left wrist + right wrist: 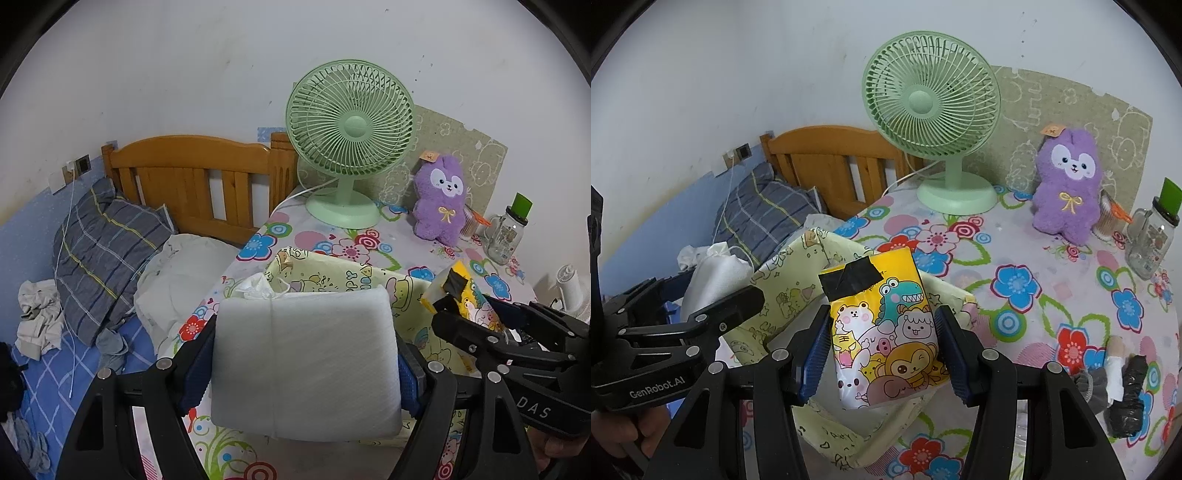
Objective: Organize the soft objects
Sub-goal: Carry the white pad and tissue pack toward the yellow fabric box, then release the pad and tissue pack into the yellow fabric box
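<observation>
My left gripper [306, 363] is shut on a white foam pad [306, 354], held just above a pale yellow cartoon-print fabric bin [354, 275] on the flowered table. My right gripper [882, 349] is shut on a yellow cartoon-animal packet [882, 325] patched with black tape, also held over the bin [798, 291]. From the left wrist view the right gripper [448, 314] and its packet [461, 291] hang at the right. In the right wrist view the left gripper's finger [731, 310] and the foam pad [716, 277] appear at the left. A purple plush toy [1067, 188] sits at the table's back.
A green desk fan [349, 144] stands behind the bin, with a glass jar [508, 230] at the right. A black and white bundle [1123, 391] lies on the table's right side. A bed with a wooden headboard [192, 177], a plaid pillow [103, 251] and loose clothes lies at the left.
</observation>
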{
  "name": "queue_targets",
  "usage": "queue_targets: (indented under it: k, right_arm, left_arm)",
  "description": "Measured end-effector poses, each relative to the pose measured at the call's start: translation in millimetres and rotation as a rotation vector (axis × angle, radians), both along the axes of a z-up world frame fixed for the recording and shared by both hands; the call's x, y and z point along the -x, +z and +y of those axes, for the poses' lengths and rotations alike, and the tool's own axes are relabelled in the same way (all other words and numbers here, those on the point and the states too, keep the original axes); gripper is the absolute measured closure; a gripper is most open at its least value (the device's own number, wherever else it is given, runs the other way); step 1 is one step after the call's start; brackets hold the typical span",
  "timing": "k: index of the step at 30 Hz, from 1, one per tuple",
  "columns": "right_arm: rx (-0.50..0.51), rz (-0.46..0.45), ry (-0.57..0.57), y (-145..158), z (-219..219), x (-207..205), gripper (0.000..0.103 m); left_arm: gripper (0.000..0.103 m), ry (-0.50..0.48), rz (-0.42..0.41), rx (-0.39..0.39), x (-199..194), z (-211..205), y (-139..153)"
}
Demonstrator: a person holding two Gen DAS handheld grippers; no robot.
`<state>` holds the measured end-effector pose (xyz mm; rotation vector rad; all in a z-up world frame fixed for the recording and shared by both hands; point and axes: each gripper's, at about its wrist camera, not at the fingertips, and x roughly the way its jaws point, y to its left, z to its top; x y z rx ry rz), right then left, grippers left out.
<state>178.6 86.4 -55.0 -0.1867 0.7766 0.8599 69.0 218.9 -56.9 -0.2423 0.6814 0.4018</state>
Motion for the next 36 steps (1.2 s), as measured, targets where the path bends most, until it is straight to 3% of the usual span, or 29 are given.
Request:
queue_targets:
  k: [11, 15, 22, 36]
  right_arm:
    - [0.010, 0.012, 0.011, -6, 7, -1, 0.044]
    - [0.017, 0.008, 0.015, -7, 10, -1, 0.042]
    - [0.025, 0.000, 0.011, -8, 9, -3, 0.024]
    - [0.000, -0.020, -0.001, 7, -6, 3, 0.024]
  left_arm:
    - [0.019, 0.008, 0.007, -0.005, -1, 5, 0]
    - [0.013, 0.018, 0.004, -0.006, 0, 8, 0]
    - [0.008, 0.025, -0.018, 0.011, 4, 13, 3]
    - [0.007, 0.014, -0.044, -0.001, 10, 1, 15]
